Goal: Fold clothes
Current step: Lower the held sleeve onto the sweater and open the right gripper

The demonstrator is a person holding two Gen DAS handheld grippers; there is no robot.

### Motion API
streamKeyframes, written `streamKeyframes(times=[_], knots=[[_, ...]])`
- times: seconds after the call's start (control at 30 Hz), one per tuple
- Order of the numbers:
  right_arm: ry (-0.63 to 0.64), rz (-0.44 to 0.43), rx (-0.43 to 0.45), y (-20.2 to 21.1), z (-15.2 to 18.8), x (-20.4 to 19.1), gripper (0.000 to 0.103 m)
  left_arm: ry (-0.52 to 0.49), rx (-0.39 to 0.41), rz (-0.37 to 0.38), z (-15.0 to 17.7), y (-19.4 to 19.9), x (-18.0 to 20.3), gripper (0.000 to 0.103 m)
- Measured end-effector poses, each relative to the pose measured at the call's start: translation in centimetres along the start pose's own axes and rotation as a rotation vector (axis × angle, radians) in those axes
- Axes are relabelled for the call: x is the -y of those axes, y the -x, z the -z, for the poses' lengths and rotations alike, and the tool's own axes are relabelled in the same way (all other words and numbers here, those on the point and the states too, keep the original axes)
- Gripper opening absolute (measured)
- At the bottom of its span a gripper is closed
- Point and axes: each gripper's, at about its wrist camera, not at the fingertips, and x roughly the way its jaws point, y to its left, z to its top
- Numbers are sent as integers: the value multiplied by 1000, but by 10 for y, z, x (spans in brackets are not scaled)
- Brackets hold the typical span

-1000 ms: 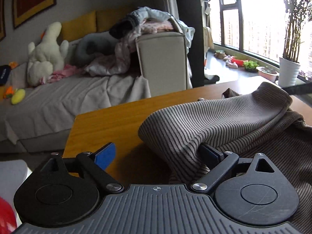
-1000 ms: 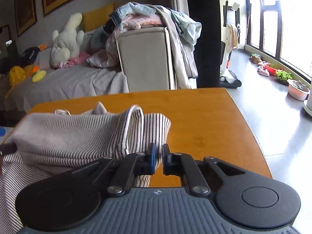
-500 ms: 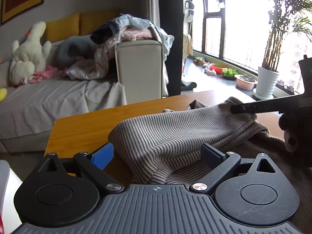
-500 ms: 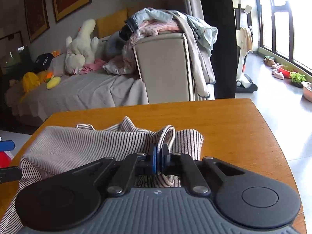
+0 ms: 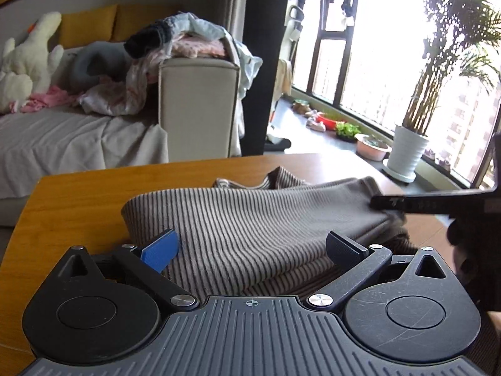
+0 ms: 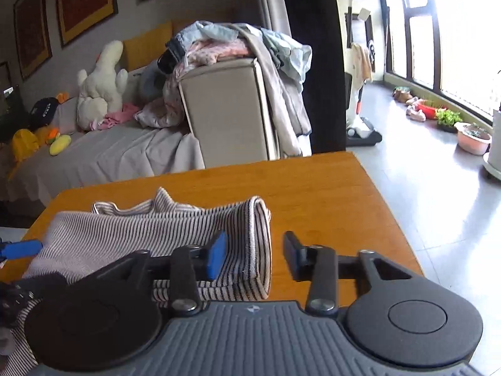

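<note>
Left wrist view: the left tool [image 5: 249,249] has its fingers spread wide apart, the blue pad [image 5: 160,249] at 9 o'clock and the dark pad [image 5: 343,250] at 3 o'clock, with nothing gripped. Between and just beyond them lies the striped shirt [image 5: 250,219], folded over on the counter [image 5: 78,194], its folded edge toward 10 o'clock. A finger of the right tool [image 5: 416,204] comes in from 3 o'clock and meets the shirt's far right end.

In the right wrist view the right tool [image 6: 253,255] is also spread open, holding nothing. Its blue pad [image 6: 216,255] sits over the shirt [image 6: 141,235], while the dark pad [image 6: 292,255] hangs above bare counter [image 6: 328,203]. The shirt's rolled hem falls between the two pads, and the cloth spreads toward 9 o'clock. The left tool's blue pad [image 6: 20,248] shows at the 9 o'clock edge beside the shirt.

At 12 o'clock past the counter stands a sofa [image 6: 219,109] piled with clothes [image 6: 231,44].
</note>
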Motion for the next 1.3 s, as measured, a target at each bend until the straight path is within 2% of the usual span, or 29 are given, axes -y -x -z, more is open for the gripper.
streamKeyframes(times=[0.07,0.13,0.17,0.27,0.33,0.5,0.6,0.73,1.03,1.2,1.3], knots=[[-9,-48,70,14,-3,-7,85,-25,-3,-26,6,-4,2,103],[-33,-122,127,25,-3,-13,101,-19,-3,-25,7,-4,0,103],[-64,-167,110,21,0,-14,103,-15,-2,-24,8,-4,-1,103],[-154,-291,54,7,12,-15,103,-13,-9,-29,8,-5,-2,103],[-187,-256,-12,-13,27,-13,103,-1,-16,-33,9,-5,-3,103],[-229,-296,-18,-25,25,2,103,61,-45,-34,9,-8,-12,103],[-220,-327,-25,-32,21,6,103,78,-54,-40,10,-8,-14,103],[-179,-326,-42,-39,17,1,103,77,-57,-52,11,-7,-12,103],[-185,-323,-29,-35,20,-3,103,89,-56,-55,11,-6,-12,103],[-213,-325,-6,-33,23,-1,103,107,-87,-56,9,-11,-13,103],[-247,-335,11,-32,25,3,103,67,-111,-70,6,-13,-9,103]])
